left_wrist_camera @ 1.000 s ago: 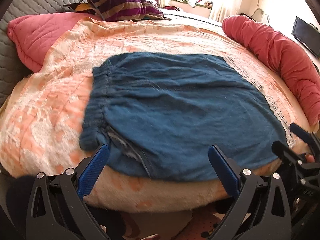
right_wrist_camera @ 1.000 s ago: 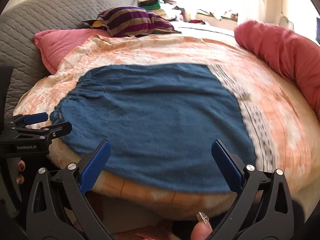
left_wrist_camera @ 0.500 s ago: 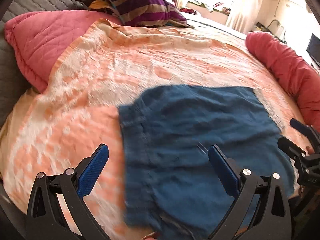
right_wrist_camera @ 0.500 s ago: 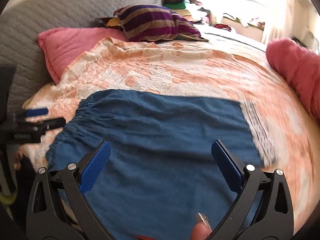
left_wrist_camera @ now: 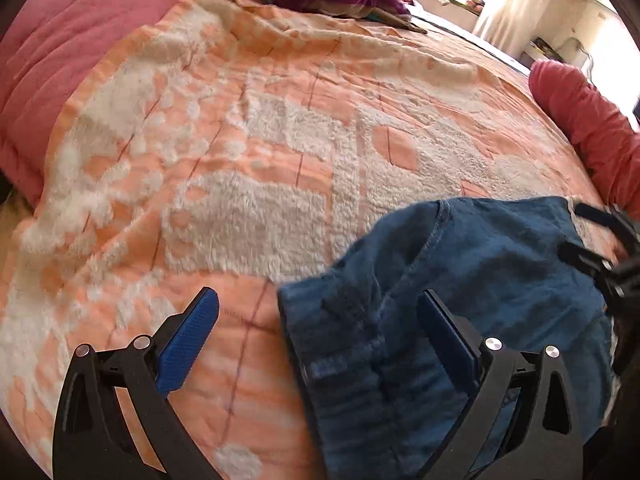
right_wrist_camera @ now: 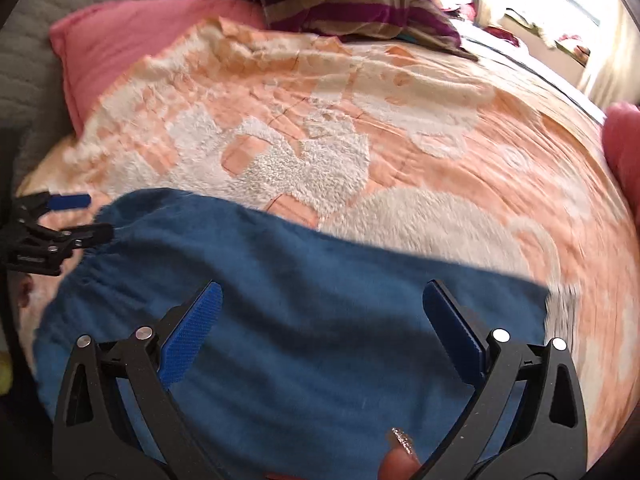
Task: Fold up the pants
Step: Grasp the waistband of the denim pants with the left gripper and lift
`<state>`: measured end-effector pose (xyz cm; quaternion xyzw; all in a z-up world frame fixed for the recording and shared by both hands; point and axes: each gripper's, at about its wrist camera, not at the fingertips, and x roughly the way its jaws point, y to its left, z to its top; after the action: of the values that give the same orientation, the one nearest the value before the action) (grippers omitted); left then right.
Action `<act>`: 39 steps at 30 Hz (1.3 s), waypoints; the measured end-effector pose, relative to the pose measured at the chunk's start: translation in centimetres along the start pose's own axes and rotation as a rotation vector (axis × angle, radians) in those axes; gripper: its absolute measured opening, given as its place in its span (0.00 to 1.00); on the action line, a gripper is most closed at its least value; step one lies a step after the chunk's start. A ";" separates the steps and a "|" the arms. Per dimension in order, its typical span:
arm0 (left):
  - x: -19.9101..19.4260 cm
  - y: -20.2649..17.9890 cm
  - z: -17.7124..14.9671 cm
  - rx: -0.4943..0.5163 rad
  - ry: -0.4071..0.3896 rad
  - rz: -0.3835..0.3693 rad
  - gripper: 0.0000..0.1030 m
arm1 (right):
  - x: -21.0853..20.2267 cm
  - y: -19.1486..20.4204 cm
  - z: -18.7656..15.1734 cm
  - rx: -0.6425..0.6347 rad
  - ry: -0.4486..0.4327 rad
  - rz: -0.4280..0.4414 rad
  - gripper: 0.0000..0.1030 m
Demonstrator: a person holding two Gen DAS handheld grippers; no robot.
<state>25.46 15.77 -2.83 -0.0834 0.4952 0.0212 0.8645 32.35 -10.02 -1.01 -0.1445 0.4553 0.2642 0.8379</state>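
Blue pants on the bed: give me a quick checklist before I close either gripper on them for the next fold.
1. Left gripper open: ok, fingers spread with nothing between them.
2. Right gripper open: ok, also wide and holding nothing.
3. Blue pants lying flat on the orange blanket: ok in the right wrist view; the elastic-waist end looks bunched in the left wrist view.
4. Left gripper lined up on an edge: cannot tell, the side edge of the pants runs between its fingers, but height above the cloth is unclear.
5. Right gripper lined up on an edge: not ok, it sits over the middle of the cloth.
6. Space beyond the pants for folding: ok, bare blanket.
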 end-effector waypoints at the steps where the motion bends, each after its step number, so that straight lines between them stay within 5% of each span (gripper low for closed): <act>1: 0.3 0.1 0.2 0.005 -0.006 0.007 0.96 | 0.7 0.0 0.6 -0.019 0.003 -0.007 0.92; 4: 1.4 0.5 0.6 0.012 0.003 -0.010 0.91 | 2.3 0.4 1.7 -0.090 0.022 -0.013 0.92; 5: 1.7 0.5 0.6 0.016 0.009 -0.018 0.83 | 2.9 0.7 2.0 -0.118 0.035 -0.019 0.92; 6: 2.0 0.4 0.5 0.023 0.015 -0.032 0.64 | 3.3 0.9 2.1 -0.136 0.043 -0.023 0.92; 8: 2.1 0.0 0.4 0.051 0.015 -0.036 0.57 | 4.2 1.1 2.5 -0.170 0.061 -0.040 0.92; 9: 2.1 -0.1 0.5 0.061 0.014 -0.046 0.40 | 4.5 1.2 2.6 -0.183 0.068 -0.038 0.92; 12: 1.2 -0.7 0.6 0.094 -0.009 -0.052 0.34 | 5.0 1.3 2.9 -0.205 0.074 -0.018 0.92; 17: -2.1 -1.8 0.1 0.156 -0.121 -0.042 0.33 | 5.4 2.6 3.3 -0.293 0.058 0.006 0.92; 20: -3.3 -2.5 -0.4 0.186 -0.152 -0.037 0.33 | 5.9 3.9 3.3 -0.371 0.055 0.006 0.83; 23: -3.6 -2.8 -0.8 0.206 -0.157 -0.025 0.33 | 7.0 5.3 3.0 -0.423 0.085 0.010 0.59; 25: -3.3 -2.8 -0.7 0.206 -0.146 -0.016 0.33 | 7.1 5.8 2.7 -0.419 0.097 0.074 0.17; 28: -2.6 -2.5 -0.6 0.220 -0.131 0.034 0.33 | 6.0 5.9 2.7 -0.357 0.058 0.116 0.05; 39: -6.0 -4.3 -2.3 0.313 -0.220 0.092 0.33 | -2.6 4.6 -0.5 -0.216 -0.139 0.126 0.02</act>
<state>20.97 11.43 1.71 0.0776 0.3985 -0.0078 0.9139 28.19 -7.33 0.93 -0.1864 0.3733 0.3729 0.8288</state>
